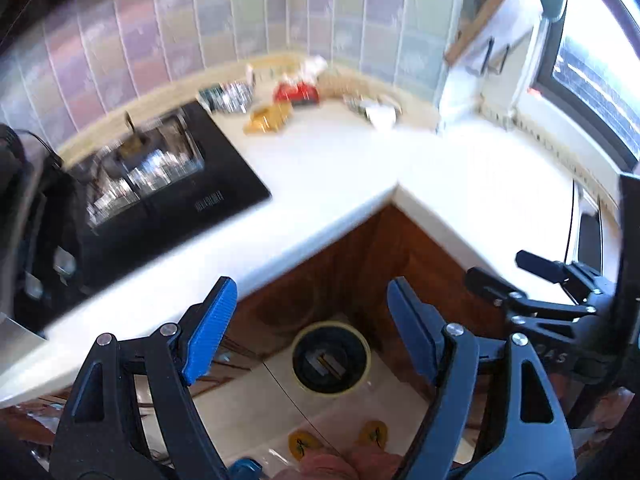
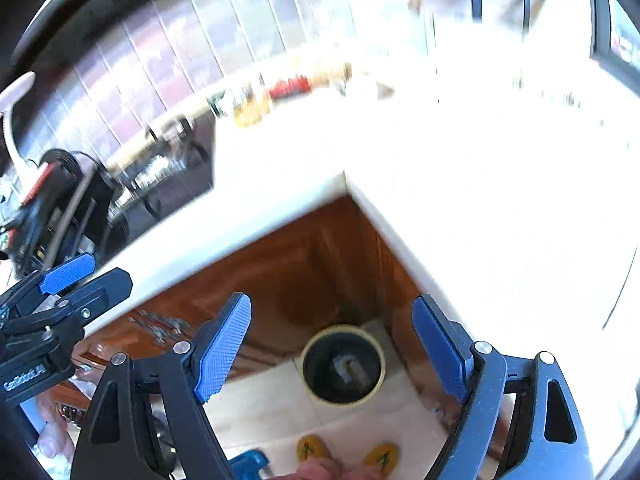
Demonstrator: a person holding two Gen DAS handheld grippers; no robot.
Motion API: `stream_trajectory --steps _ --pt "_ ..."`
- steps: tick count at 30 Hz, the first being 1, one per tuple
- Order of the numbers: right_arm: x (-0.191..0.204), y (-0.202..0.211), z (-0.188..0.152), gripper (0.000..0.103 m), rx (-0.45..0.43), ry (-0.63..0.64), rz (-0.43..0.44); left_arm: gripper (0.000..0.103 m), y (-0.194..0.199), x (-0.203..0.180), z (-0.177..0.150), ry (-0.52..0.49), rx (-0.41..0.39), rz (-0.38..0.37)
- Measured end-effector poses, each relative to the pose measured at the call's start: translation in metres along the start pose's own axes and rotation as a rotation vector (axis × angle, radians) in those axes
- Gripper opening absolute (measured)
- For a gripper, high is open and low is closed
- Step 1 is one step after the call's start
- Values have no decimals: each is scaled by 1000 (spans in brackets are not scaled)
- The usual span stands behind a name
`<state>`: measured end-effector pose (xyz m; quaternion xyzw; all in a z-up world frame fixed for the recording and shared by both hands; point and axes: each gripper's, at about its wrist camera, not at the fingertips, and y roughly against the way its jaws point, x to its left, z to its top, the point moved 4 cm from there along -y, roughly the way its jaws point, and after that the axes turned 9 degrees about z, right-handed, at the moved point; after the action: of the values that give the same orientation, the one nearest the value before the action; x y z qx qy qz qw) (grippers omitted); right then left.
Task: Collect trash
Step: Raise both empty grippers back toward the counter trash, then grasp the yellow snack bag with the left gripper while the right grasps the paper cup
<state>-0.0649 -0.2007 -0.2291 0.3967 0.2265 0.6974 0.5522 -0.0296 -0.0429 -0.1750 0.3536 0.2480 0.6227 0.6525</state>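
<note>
Your left gripper (image 1: 308, 332) fills the bottom of its frame with its blue pads spread wide and nothing between them. Your right gripper (image 2: 332, 348) shows the same in its own view: jaws apart, empty.

Between the fingers in both views, low at the centre, a round bin (image 1: 331, 357) with a pale rim stands on the light floor tiles, in the inner corner of the brown cabinets (image 1: 320, 264). Its inside is dark, and a small pale, boxy piece lies at the bottom; blur hides what it is.

Above the cabinets, the white L-shaped counter (image 1: 340, 176) crosses the middle of the frame. A black cooktop (image 1: 168, 196) sits at its left.

At the far edge, against the tiled wall in the upper centre, the trash (image 1: 298, 94) lies in a loose cluster: a yellow wrapper, a red packet, silvery and white scraps.
</note>
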Motion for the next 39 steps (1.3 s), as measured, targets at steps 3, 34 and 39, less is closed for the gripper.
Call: stream_trajectory --steps 3,34,39 --pt "13 38 36 85 -54 35 5 76 34 4 32 1 -40 23" --pt "-39 -149 285 83 25 -179 -280 76 -242 65 265 -92 121 -154" --pt "-61 -188 296 81 37 -247 -317 76 -300 67 267 -89 181 -162"
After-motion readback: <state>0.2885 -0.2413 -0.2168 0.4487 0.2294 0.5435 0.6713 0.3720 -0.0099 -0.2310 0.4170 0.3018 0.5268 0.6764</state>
